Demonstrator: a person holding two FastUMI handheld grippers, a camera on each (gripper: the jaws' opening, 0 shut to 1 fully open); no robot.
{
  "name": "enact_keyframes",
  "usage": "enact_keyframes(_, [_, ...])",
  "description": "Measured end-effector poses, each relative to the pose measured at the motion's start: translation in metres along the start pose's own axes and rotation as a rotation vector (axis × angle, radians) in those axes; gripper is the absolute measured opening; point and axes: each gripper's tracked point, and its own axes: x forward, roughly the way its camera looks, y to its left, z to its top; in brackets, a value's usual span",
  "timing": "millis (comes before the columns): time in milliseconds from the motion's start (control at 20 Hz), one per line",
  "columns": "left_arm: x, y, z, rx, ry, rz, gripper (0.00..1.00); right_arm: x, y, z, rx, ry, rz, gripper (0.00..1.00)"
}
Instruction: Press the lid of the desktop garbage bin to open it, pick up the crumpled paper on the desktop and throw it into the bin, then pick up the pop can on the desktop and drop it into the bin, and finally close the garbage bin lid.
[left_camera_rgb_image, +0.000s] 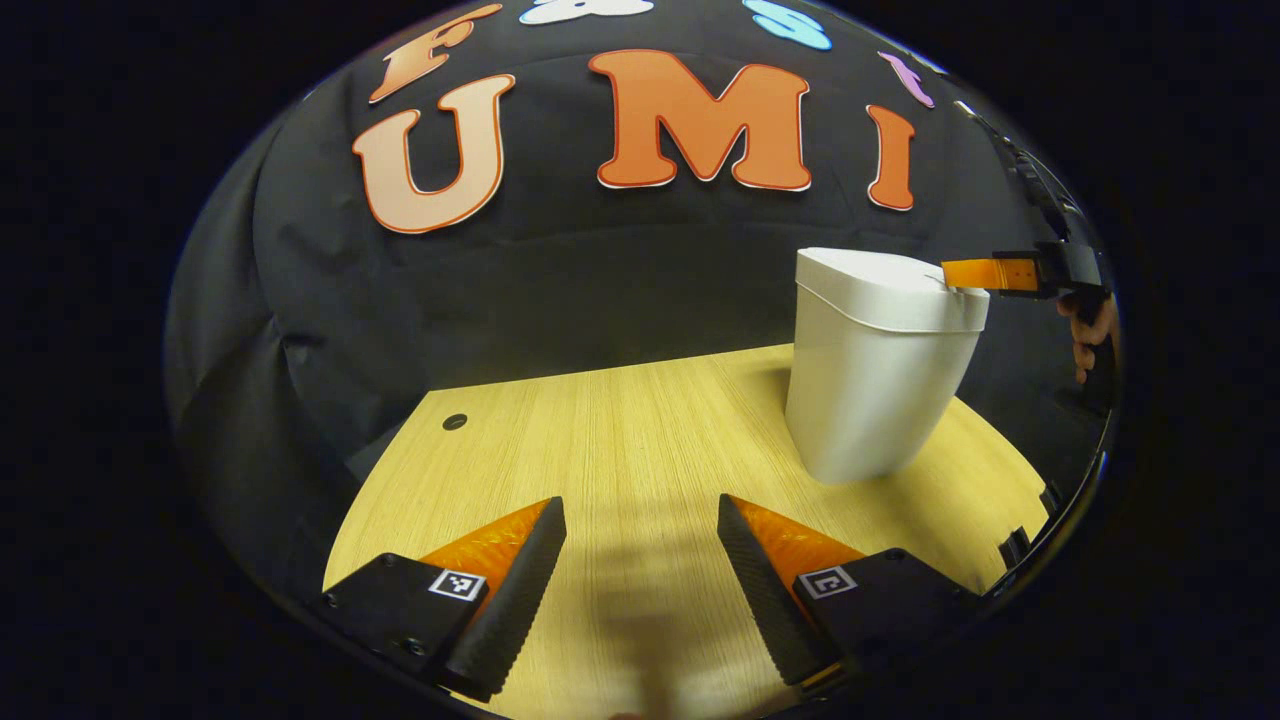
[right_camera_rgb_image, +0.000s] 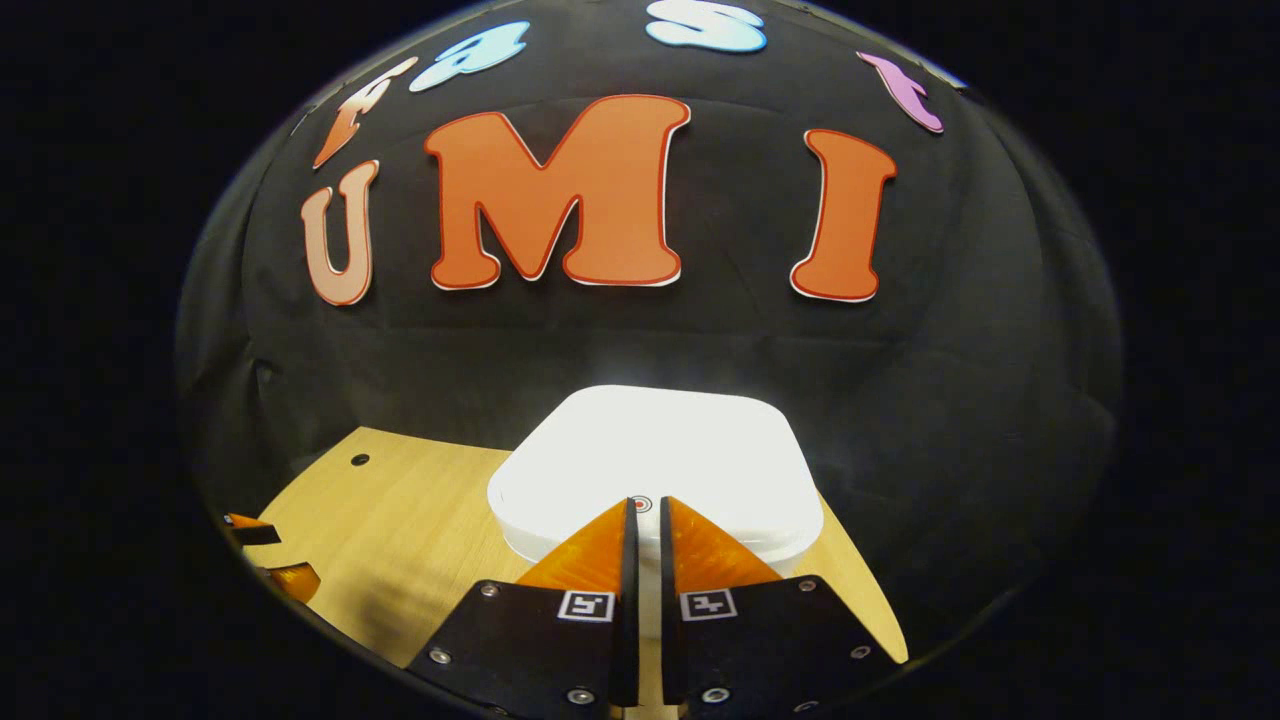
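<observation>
while the right gripper (right_camera_rgb_image: 640, 505) sits fingers together, tips at the closed lid (right_camera_rgb_image: 650, 450) near edge, the left gripper (left_camera_rgb_image: 640, 560) waits spread apart, white desktop bin (left_camera_rgb_image: 870, 390) ahead-right. lid looks rigid, slick plastic; bin probably light, tippy — press straight down.

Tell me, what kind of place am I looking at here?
Probably a small staged booth for recording tabletop chores, not a real home. A black cloth wall closes in a light wooden desk. On it stands a white lidded bin, with hand-held grippers, left gripper and right gripper, at work.
</observation>
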Motion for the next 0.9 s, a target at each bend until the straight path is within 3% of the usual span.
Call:
enact_keyframes(250, [-0.003,0.004,0.017,0.009,-0.051,-0.001,0.98,-0.008,0.007,0.000,0.051,0.028,0.020,0.06])
enact_keyframes(550, [-0.008,0.040,0.048,0.007,-0.131,0.020,0.98,-0.029,0.032,0.024,0.034,-0.077,0.041,0.07])
enact_keyframes(650, [-0.014,0.055,0.065,0.021,-0.178,0.038,0.98,-0.033,0.045,0.029,0.015,-0.099,0.050,0.14])
enact_keyframes(900, [-0.028,0.084,0.108,0.064,-0.313,0.080,0.98,-0.039,0.073,0.035,0.006,-0.127,0.064,0.42])
